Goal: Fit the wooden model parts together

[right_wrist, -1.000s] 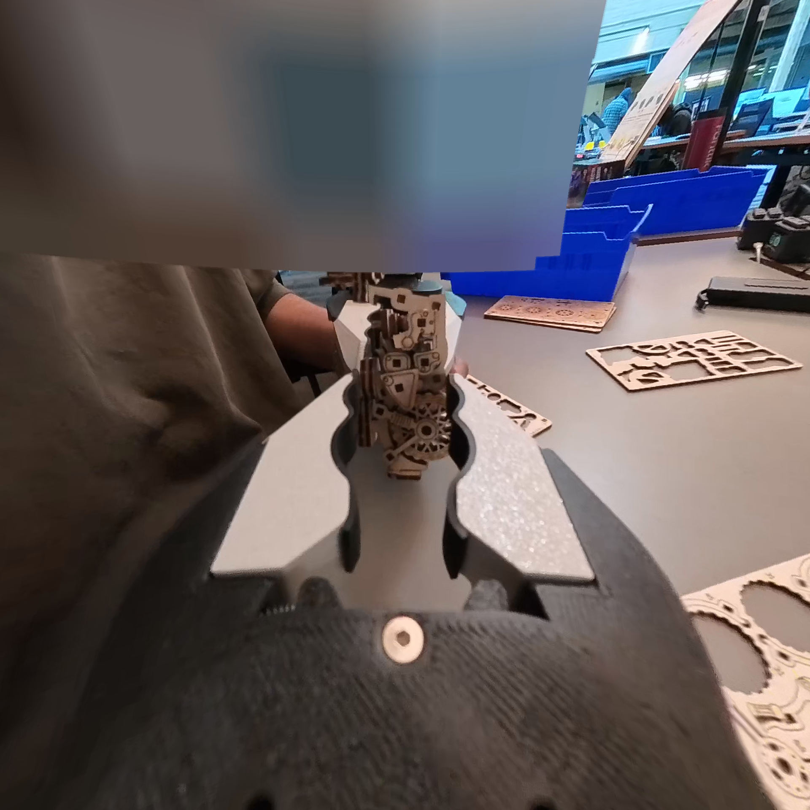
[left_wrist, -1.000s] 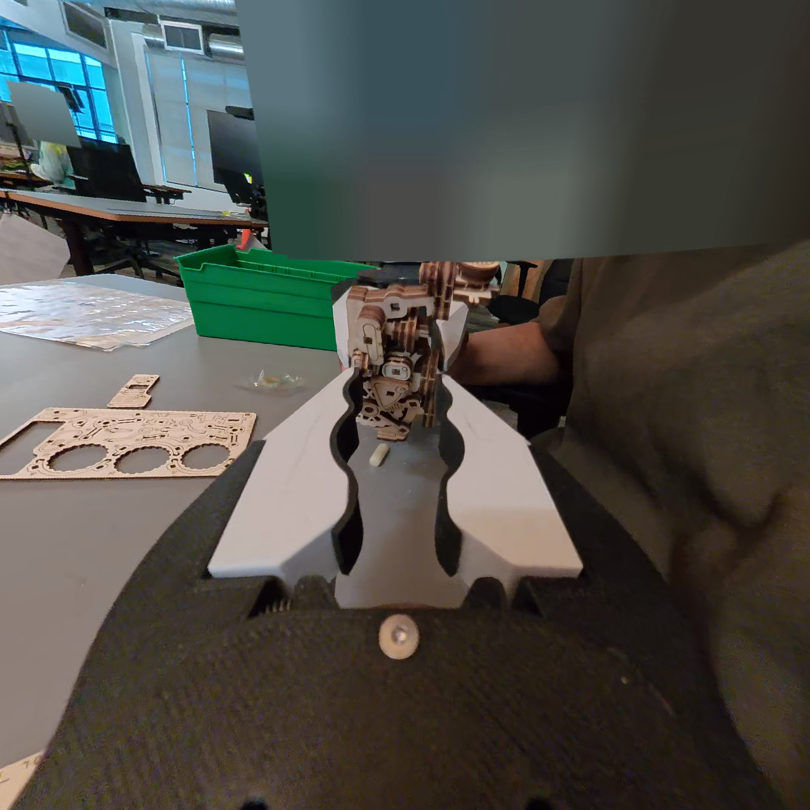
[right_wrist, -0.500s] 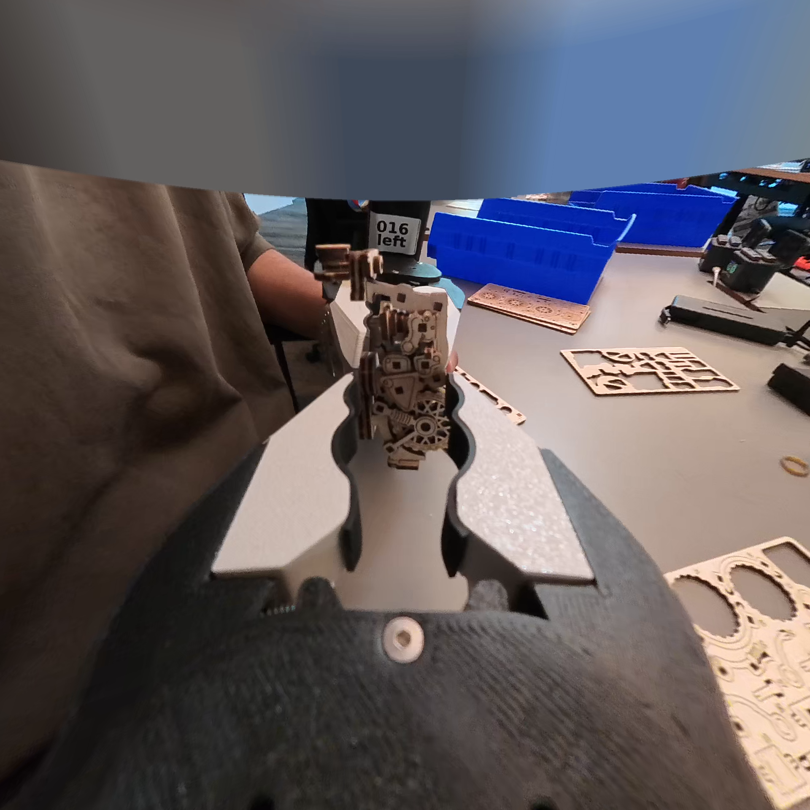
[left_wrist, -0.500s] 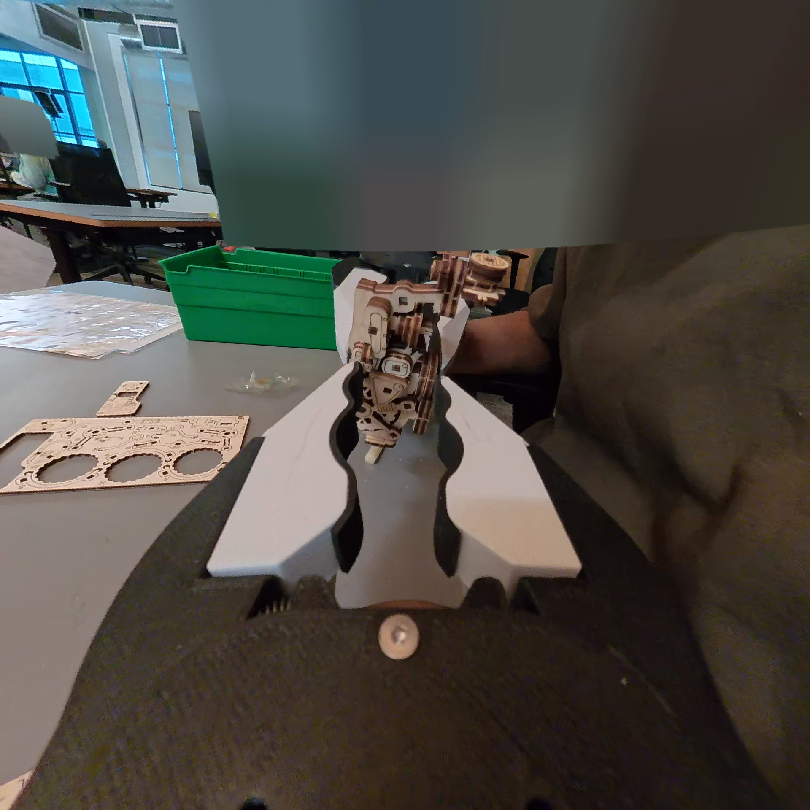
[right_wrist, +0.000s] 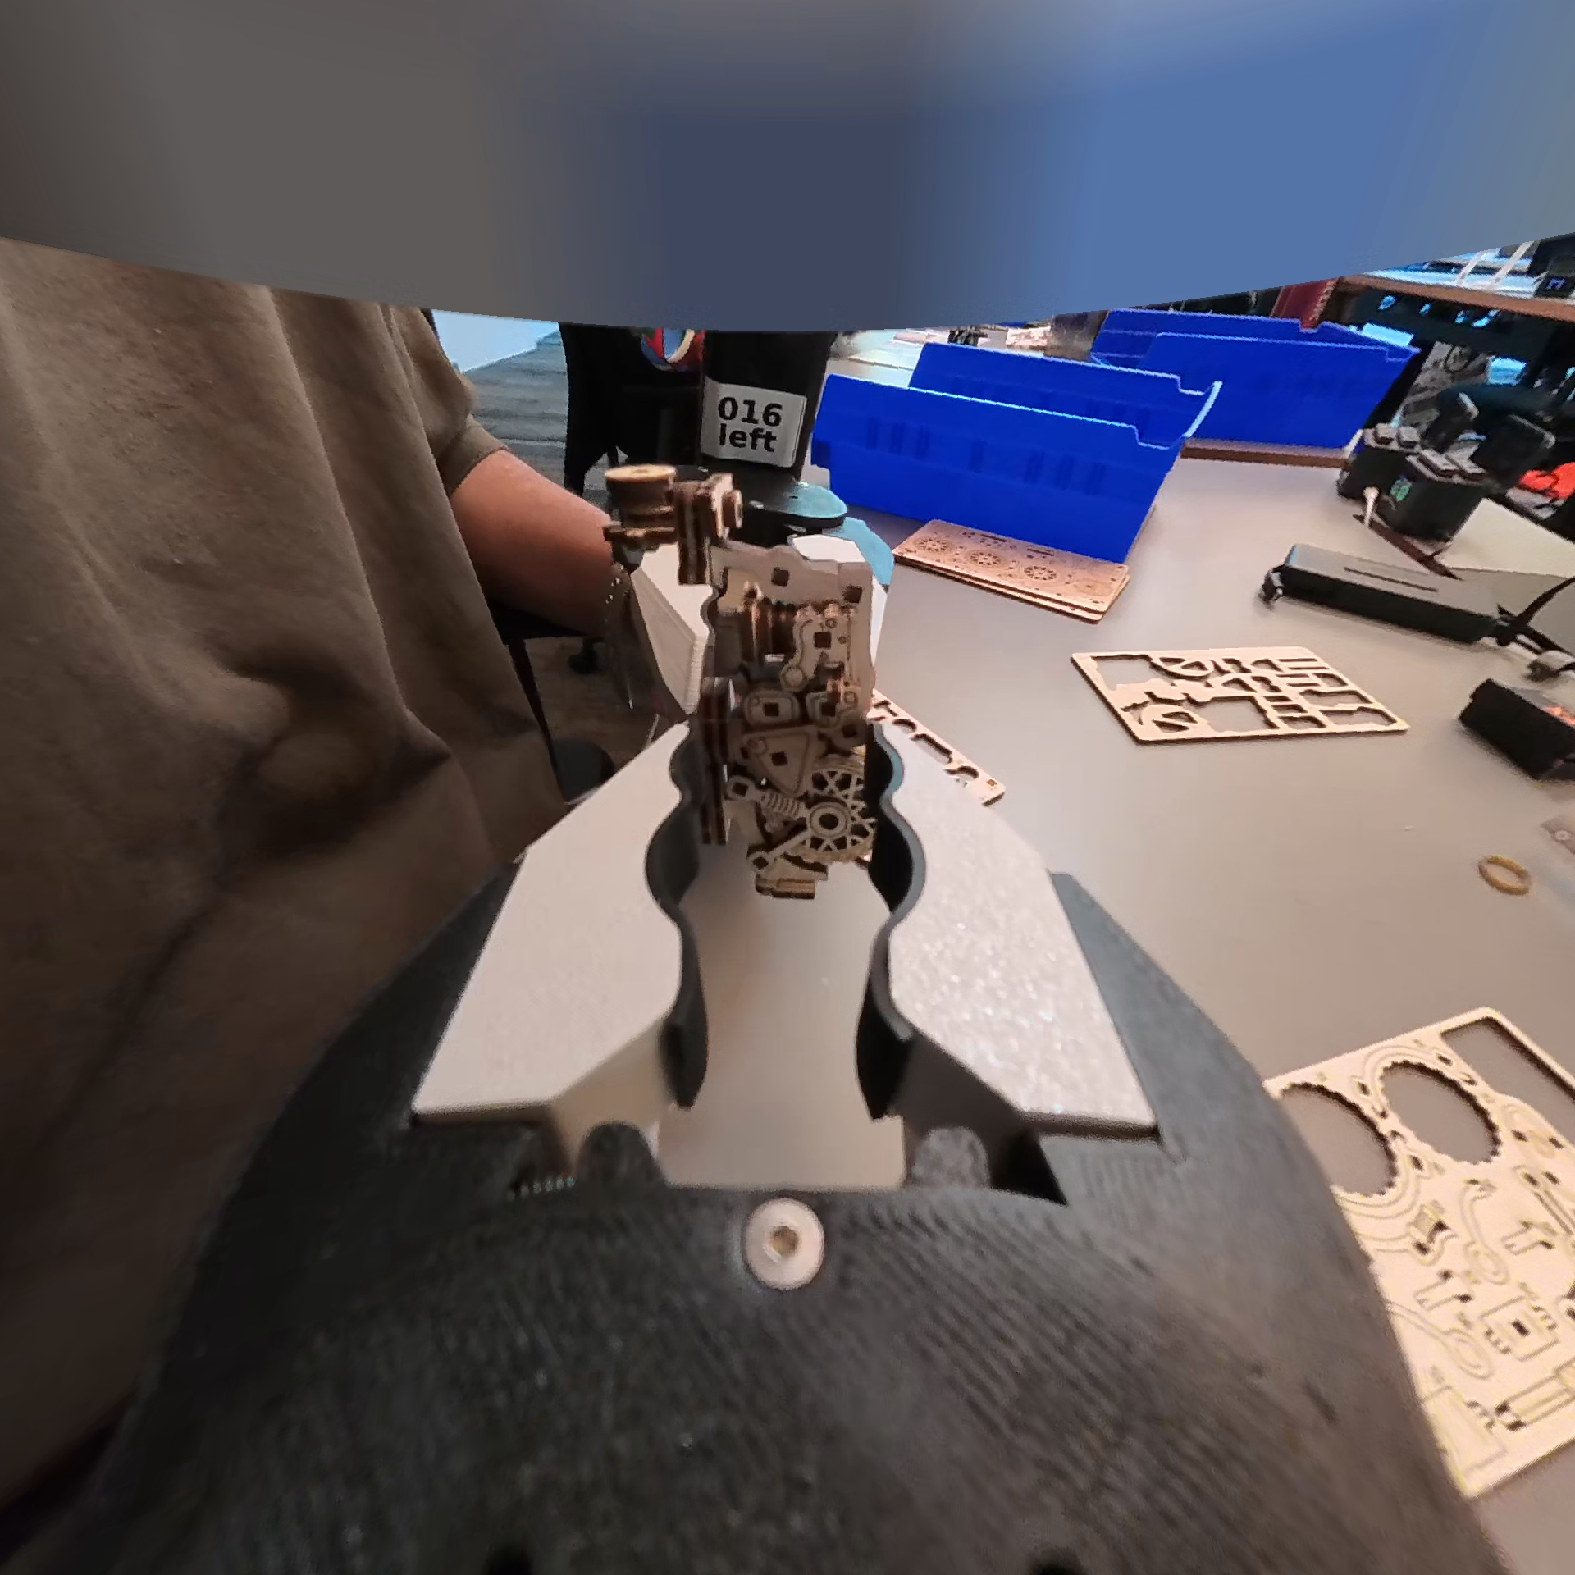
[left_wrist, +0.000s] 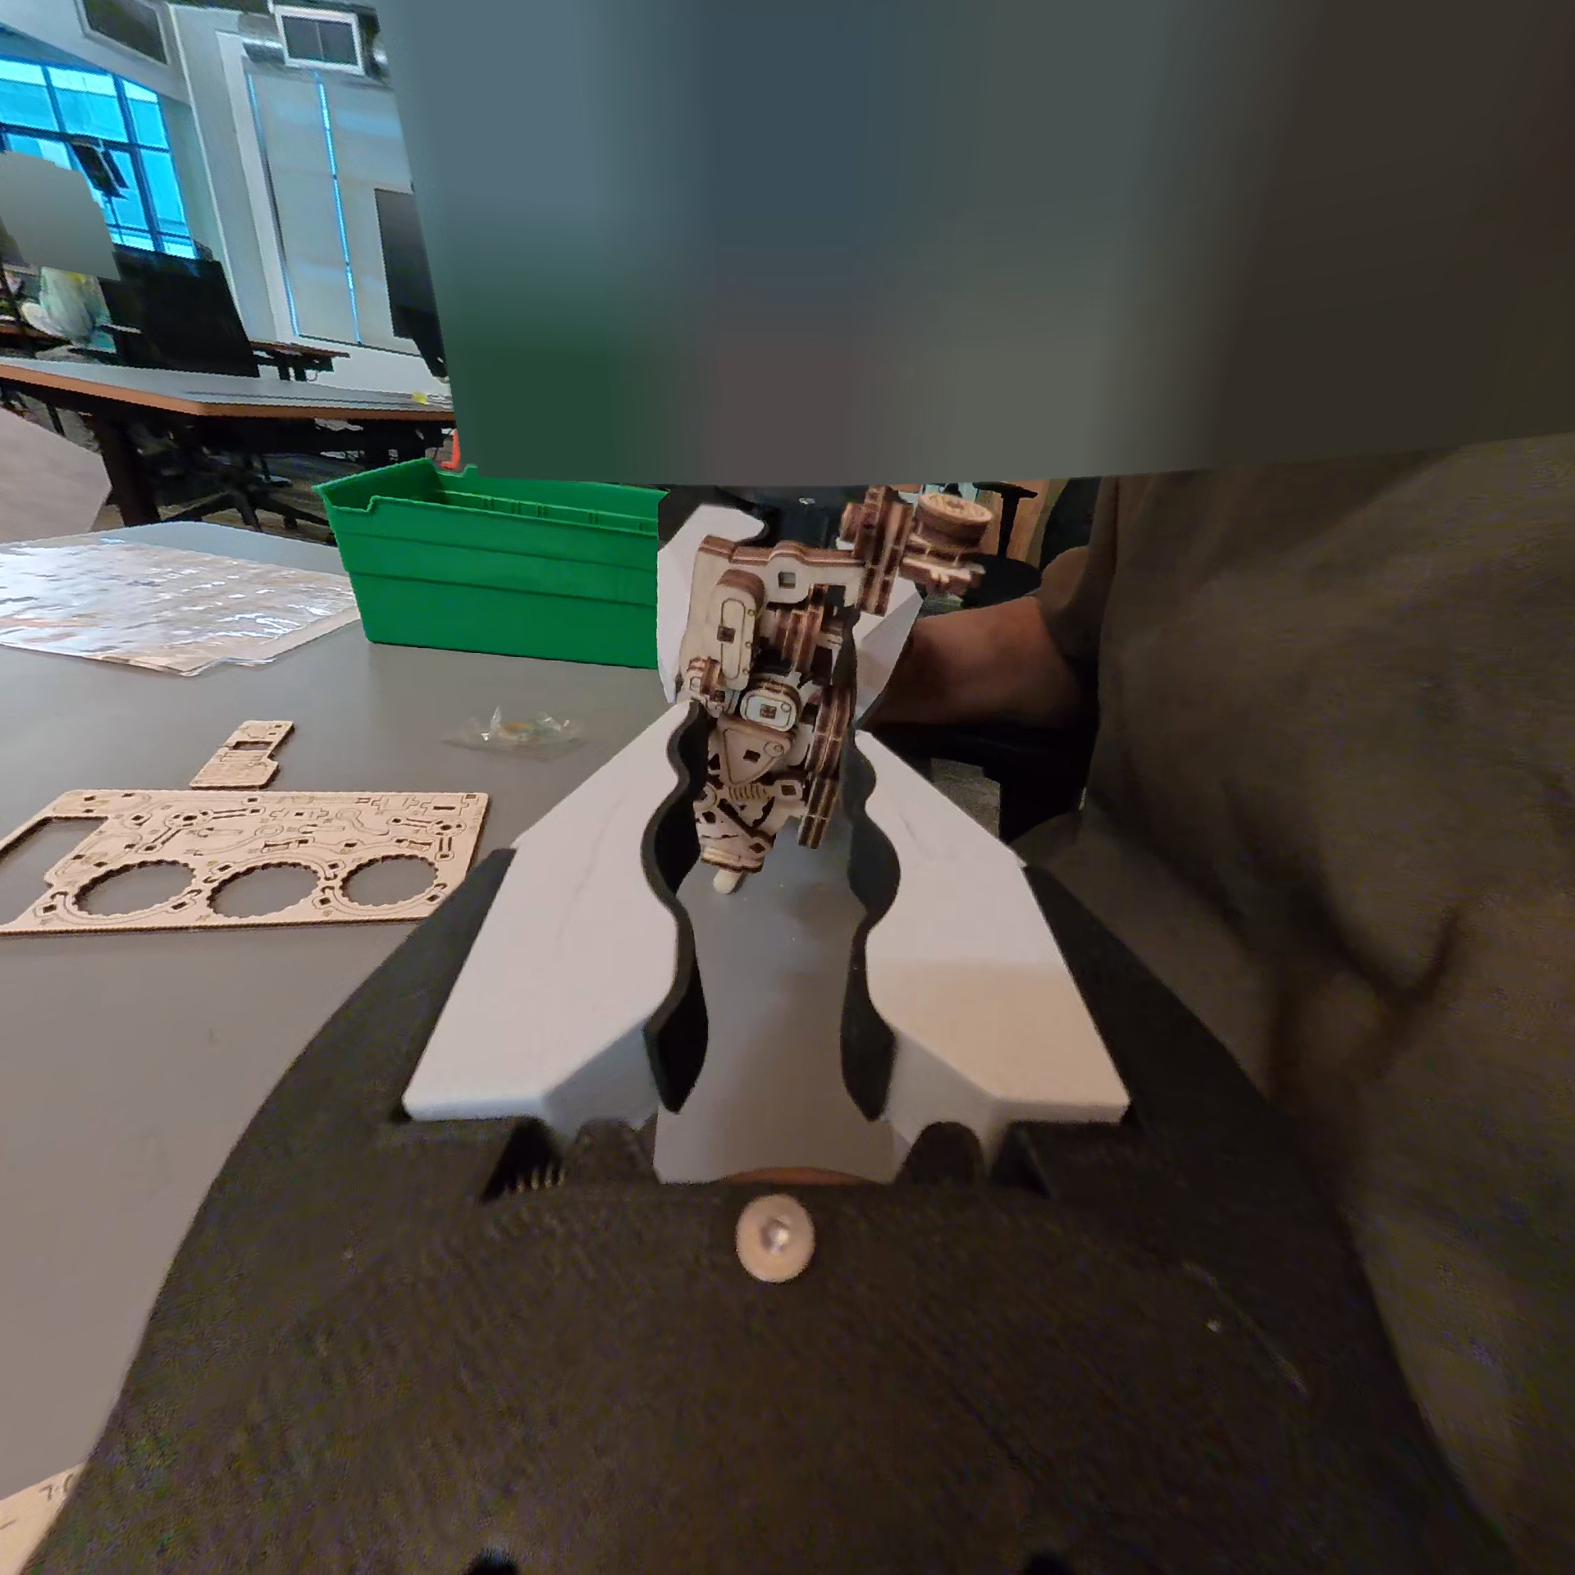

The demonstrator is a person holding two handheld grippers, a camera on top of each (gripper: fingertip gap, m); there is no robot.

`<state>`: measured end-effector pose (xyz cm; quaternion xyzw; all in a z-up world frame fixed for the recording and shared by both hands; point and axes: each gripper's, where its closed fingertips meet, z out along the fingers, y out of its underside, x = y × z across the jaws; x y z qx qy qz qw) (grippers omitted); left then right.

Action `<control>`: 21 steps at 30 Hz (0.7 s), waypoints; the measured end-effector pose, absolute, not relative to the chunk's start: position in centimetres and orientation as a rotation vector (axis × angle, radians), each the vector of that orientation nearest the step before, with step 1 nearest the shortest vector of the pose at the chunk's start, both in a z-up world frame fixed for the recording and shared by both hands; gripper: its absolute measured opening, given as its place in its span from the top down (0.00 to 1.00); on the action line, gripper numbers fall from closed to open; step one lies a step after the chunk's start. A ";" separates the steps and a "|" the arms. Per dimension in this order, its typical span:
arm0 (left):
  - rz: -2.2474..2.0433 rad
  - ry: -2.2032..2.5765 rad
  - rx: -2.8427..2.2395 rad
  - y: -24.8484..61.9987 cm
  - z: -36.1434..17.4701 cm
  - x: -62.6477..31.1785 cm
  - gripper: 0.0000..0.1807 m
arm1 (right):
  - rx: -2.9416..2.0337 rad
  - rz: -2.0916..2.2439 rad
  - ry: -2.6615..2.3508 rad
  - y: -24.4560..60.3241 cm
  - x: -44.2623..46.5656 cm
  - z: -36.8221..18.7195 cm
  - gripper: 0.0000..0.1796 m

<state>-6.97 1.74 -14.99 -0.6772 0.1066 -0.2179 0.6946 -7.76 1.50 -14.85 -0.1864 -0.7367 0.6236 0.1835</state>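
Two grippers, left (left_wrist: 765,750) and right (right_wrist: 780,767), pinching one wooden model (left_wrist: 771,682); best squeezed squarely, spool arm at 1 o'clock unsnagged.

Wooden model (left_wrist: 767,724) — between left gripper (left_wrist: 764,767) fingertips

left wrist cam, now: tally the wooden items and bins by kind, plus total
wooden model: 1
wooden sheet with round cutouts: 1
small loose wooden piece: 1
green bin: 1
total: 4
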 end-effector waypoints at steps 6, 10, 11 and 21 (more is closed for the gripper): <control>-0.499 0.174 -1.541 2.2 -15.3 -7.8 0.84 | -0.627 1.839 -2.043 2.0 -8.6 -15.1 0.80; -0.495 0.160 -1.539 2.2 -15.2 -7.9 0.81 | -0.683 1.902 -2.036 2.2 -8.7 -15.2 0.80; -0.496 0.158 -1.538 2.2 -15.2 -7.9 0.80 | -0.694 1.917 -2.037 2.2 -8.7 -15.2 0.80; -0.512 0.145 -1.523 2.0 -14.9 -8.1 0.83 | -0.785 2.066 -2.040 1.9 -8.7 -15.2 0.80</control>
